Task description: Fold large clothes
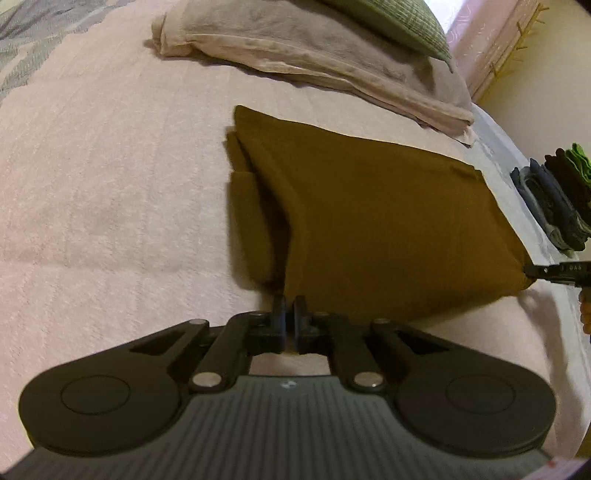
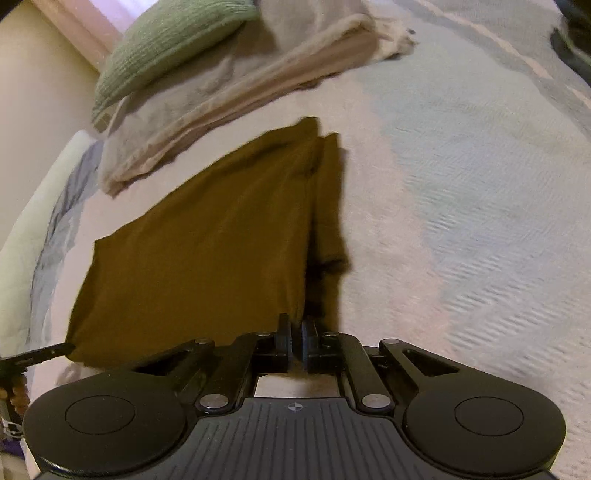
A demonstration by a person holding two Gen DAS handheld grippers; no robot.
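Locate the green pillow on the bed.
In both wrist views the green pillow lies at the far end of the bed, atop the beige folded blanket, beyond the brown garment.

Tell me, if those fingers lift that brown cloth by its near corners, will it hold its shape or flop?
Probably flop. The brown cloth lies in soft layered folds on the bed, so it looks thin and limp, and the middle would likely sag between the left gripper and right gripper. It seems light, and the loose folded strip along one side might fall open.
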